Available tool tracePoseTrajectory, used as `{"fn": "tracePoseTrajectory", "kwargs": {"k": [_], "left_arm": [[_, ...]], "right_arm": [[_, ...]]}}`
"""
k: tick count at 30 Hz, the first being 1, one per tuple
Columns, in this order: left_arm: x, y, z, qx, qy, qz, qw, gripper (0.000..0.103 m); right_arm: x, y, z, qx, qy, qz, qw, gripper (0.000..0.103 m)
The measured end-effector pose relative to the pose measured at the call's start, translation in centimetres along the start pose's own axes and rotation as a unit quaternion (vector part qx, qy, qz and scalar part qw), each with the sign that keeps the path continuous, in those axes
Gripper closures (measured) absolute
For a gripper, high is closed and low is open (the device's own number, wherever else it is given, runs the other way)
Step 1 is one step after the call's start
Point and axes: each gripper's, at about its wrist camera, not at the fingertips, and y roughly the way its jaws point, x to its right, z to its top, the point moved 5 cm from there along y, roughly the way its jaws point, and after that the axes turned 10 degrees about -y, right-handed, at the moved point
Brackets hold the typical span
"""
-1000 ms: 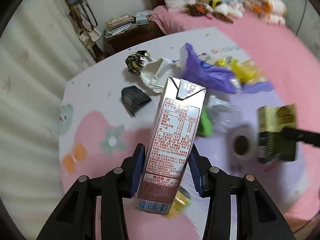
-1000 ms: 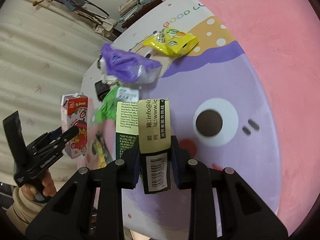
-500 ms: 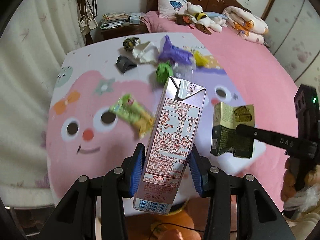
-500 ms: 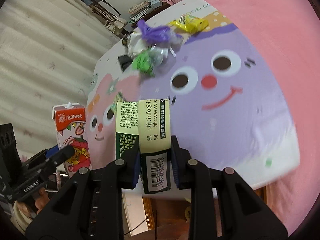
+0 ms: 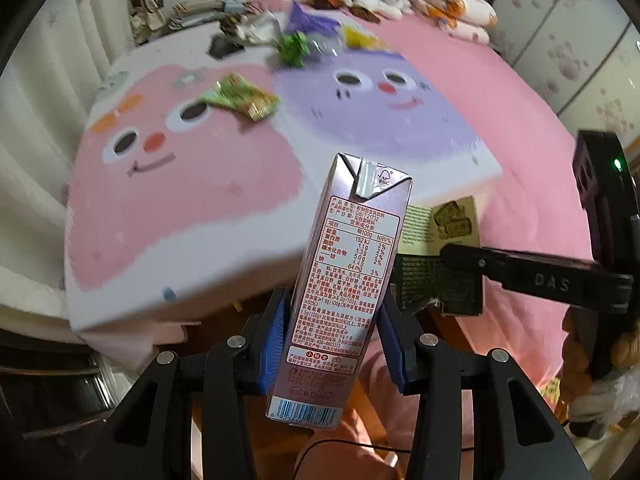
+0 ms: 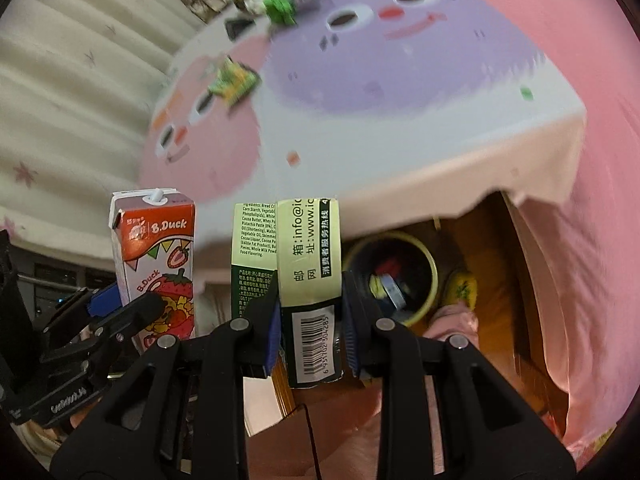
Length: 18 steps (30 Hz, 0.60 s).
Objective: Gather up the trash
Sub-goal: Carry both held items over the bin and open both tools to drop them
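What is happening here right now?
A person is clearing trash from a table with two handheld grippers. The left gripper clamps a B.Duck strawberry milk carton; the right gripper clamps a green snack box. Both are held off the table, near a round trash bin on the floor. Several wrappers remain on the table.

the wrappers at the table's far edge point(image 5: 288, 40) are smeared by motion blur, their kinds unreadable; the bin point(image 6: 390, 276) is half hidden behind the green box point(image 6: 308, 292); its contents are too small to identify; the milk carton point(image 5: 340, 288) hides that box's left part in the left view.
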Motion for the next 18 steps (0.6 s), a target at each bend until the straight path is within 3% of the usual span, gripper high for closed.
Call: {"fn": "tracePoseTrajectory", "kwargs": {"k": [5,8,18], "left_arm": [[0.2,2.9,-2.8,-0.028,-0.013,0.0,0.9995,0.061],[0.2,5.6,-4.2,-0.041,-0.016,0.02,0.9988,0.061],[-1.2,22.0,-9.4,-0.073,-0.037,0.074,0.9939,0.061]], "right_arm": [[1.8,2.5,-2.9,-0.035,0.009,-0.024,0.999,0.08],[3.6,5.5,-4.3,-0.059,0.018,-0.034,0.997,0.08],[9.9,21.7,-8.8,-0.131,0.006,-0.067,0.989,0.08]]}}
